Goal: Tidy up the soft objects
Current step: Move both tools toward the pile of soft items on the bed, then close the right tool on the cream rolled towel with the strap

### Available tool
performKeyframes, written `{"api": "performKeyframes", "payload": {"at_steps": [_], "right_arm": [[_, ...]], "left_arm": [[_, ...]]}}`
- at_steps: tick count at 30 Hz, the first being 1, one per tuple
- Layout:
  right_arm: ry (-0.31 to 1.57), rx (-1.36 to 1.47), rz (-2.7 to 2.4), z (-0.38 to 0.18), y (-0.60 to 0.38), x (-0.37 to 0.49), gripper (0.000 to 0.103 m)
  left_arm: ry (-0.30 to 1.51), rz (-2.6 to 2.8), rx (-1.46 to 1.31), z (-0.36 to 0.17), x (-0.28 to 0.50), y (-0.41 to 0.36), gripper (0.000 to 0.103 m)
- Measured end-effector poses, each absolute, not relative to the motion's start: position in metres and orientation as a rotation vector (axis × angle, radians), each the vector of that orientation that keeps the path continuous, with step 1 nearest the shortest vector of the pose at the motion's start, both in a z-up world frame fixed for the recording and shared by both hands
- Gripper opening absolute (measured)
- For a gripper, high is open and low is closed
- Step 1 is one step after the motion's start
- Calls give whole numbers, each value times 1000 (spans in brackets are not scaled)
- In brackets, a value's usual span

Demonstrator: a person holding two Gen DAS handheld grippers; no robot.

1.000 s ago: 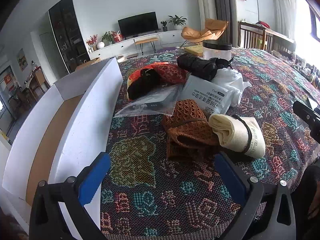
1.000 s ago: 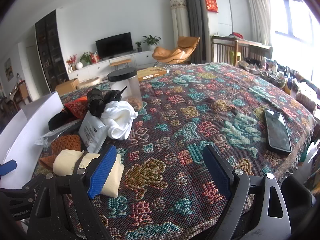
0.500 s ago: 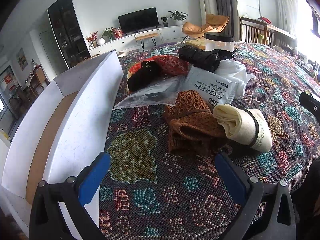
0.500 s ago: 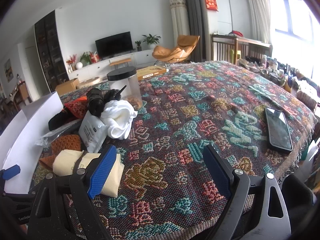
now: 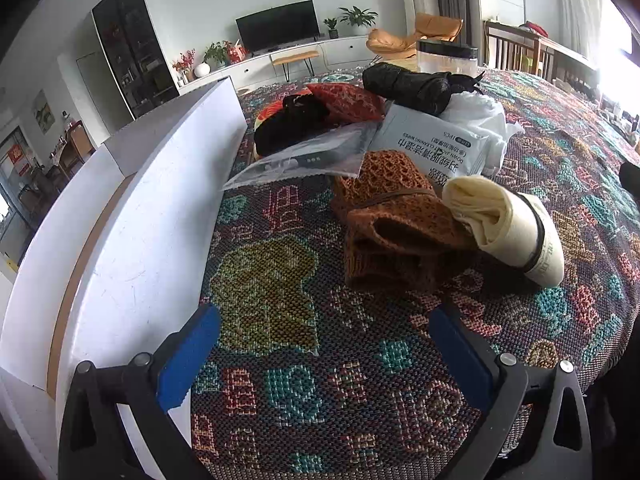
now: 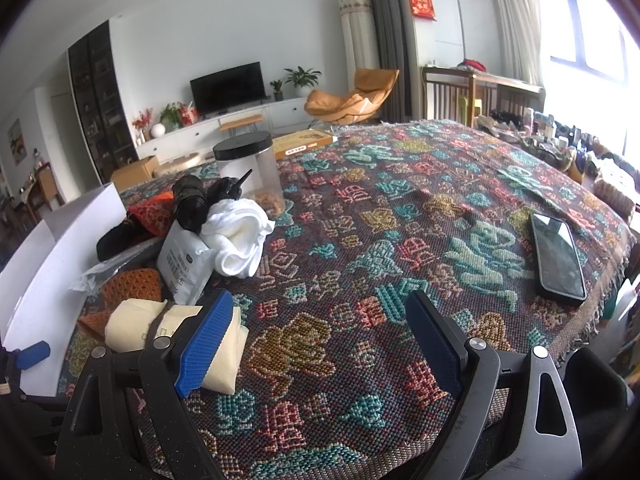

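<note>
Desk (image 5: 280, 380): covered in a patterned woven cloth; nothing on it has shifted over the last second.
White box (image 5: 152, 216): open, along the left edge, no soft thing visible inside; the sorting looks barely begun.
Pile: brown knit roll (image 5: 392, 232) touches the cream roll (image 5: 508, 224); wipes pack (image 5: 428, 144), white cloth (image 6: 240, 236), black bundle (image 5: 408, 82) and red pouch (image 5: 344, 96) lie behind.
Left tongs (image 5: 320, 344): released, empty; they have crept closer to the brown knit roll, probably the first pick.
Right tongs (image 6: 316, 340): released, empty, unmoved, the left pad just over the cream roll.
Phone (image 6: 558, 256): well apart, right.
</note>
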State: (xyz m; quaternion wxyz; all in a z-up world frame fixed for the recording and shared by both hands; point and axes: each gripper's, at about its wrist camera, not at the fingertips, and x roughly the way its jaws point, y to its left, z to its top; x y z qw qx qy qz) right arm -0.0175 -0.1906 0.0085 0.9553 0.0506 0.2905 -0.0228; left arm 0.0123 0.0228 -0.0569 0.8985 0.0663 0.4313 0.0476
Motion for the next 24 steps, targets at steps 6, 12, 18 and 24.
{"api": "performKeyframes", "payload": {"at_steps": [6, 12, 18, 24], "right_arm": [[611, 147, -40, 4, -198, -14, 90], [684, 177, 100, -2, -193, -4, 90], [843, -74, 504, -12, -129, 7, 90], [882, -526, 506, -41, -69, 23, 90]], "left_arm": [[968, 108, 113, -78, 20, 32, 103], [995, 89, 59, -87, 26, 44, 103], [993, 54, 19, -91, 28, 54, 103], [987, 48, 16, -91, 28, 54, 103]]}}
